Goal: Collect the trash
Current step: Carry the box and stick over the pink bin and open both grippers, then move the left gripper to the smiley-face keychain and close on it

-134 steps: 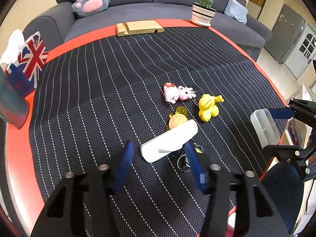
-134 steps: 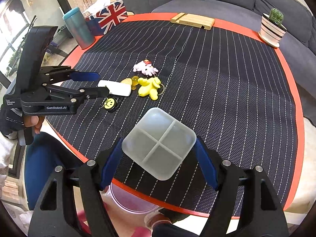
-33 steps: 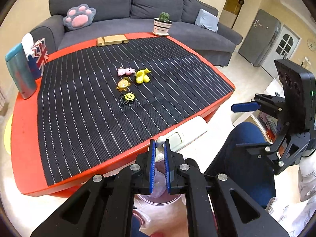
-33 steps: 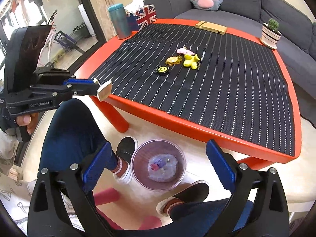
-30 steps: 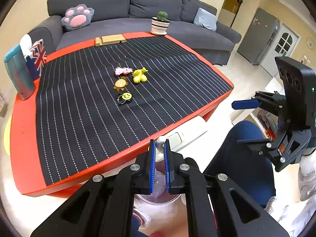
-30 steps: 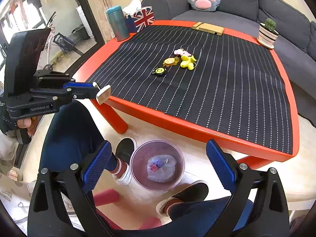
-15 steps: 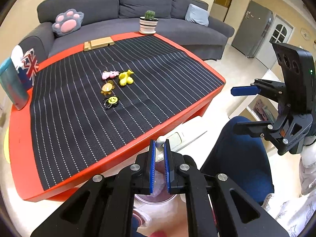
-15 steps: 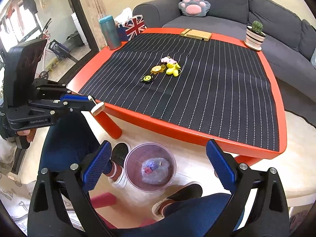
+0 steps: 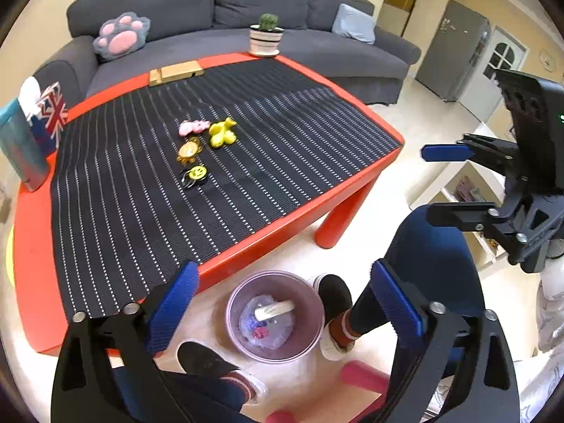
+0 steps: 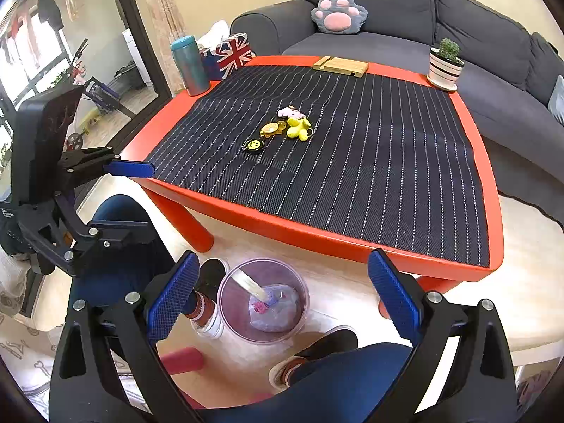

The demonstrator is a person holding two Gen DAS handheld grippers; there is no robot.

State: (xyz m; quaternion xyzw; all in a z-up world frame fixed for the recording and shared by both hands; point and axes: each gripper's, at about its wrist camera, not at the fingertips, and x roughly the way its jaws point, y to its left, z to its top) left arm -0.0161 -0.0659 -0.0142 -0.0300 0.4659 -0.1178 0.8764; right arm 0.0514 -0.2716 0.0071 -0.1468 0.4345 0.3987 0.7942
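Two claws hang over the floor off the table's (image 9: 299,211) near edge. The left gripper (image 9: 285,303), jaws just sprung apart, holds nothing; the white strip (image 9: 275,309) lies below it in the bin (image 9: 232,303). The right gripper (image 10: 282,296) gapes empty.

Bin (image 9: 232,312) contents: crumpled bag (image 9: 269,324) hides what lies under it, small pink and blue bits inside too small to tell. White piece (image 9: 275,309) blurred in both views. Person's shoe (image 10: 310,356) partly hidden behind knee. Cup (image 9: 19,148) cut by left wrist view's dark rim.
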